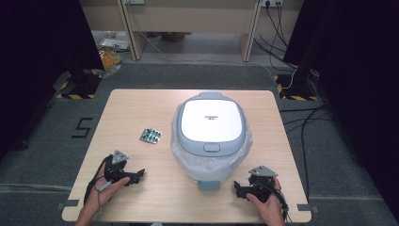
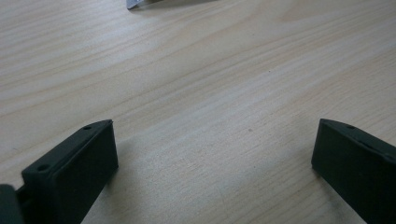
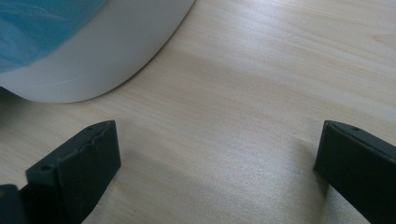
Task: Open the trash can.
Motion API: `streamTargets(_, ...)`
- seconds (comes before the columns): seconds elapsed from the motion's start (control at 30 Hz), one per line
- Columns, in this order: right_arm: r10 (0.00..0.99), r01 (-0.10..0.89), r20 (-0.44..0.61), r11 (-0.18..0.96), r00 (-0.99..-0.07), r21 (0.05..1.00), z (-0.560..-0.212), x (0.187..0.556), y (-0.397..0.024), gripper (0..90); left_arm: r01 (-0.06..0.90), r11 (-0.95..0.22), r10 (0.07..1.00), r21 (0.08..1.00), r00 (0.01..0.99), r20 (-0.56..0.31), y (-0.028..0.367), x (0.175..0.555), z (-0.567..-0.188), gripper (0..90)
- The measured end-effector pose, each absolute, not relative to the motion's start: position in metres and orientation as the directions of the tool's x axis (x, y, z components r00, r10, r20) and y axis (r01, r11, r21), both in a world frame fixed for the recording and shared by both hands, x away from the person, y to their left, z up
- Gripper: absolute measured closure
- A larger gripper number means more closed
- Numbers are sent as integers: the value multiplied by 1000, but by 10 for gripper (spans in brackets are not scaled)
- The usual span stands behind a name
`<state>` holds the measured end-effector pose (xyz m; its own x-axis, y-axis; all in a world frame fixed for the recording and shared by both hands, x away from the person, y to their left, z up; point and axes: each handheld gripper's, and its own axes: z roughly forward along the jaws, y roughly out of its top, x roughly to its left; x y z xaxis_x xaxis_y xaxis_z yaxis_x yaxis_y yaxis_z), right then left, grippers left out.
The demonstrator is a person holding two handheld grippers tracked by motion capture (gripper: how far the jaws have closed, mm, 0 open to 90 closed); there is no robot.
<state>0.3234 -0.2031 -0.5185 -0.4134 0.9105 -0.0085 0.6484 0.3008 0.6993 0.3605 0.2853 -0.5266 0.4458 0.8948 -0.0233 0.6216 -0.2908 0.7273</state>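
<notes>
while both rest low on the table [image 1: 141,197], left gripper [image 1: 136,176] and right gripper [image 1: 239,189] fingers gape wide, seemingly empty.

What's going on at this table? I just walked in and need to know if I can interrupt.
A person holds the left gripper and the right gripper low over the light wooden table, both with jaws wide open and nothing between them. Between the grippers stands a white, grey-rimmed pedal bin with a plastic liner, its lid closed. A small silver blister pack of green pills lies on the table beyond the left gripper, untouched. Nothing is being handled yet.
</notes>
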Motion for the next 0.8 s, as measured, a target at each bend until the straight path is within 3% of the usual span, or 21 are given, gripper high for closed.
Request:
streamTargets(0.23,911,650,-7,300,-413,698,-518,323,-203,9,625,-293,896,723,443,-20,285,362,-526,0)
streamTargets(0.33,909,635,-6,296,-416,713,-517,323,-205,123,612,-287,895,737,446,-21,284,361,-525,30)
streamTargets(0.37,909,628,-7,294,-417,721,-516,322,-205,198,601,-280,893,748,449,-26,282,359,-524,93)
streamTargets(0.4,908,628,4,286,-418,724,-515,322,-206,198,596,-285,891,751,454,-22,281,359,-523,175)
streamTargets(0.43,906,625,19,276,-423,730,-512,321,-205,148,588,-276,889,760,458,-31,276,357,-521,128)
streamTargets(0.5,905,617,14,278,-425,737,-511,321,-205,175,583,-264,884,768,465,-49,274,356,-518,165)
streamTargets(0.8,886,583,22,286,-463,761,-499,312,-184,157,512,-286,804,810,588,-88,215,343,-505,149)
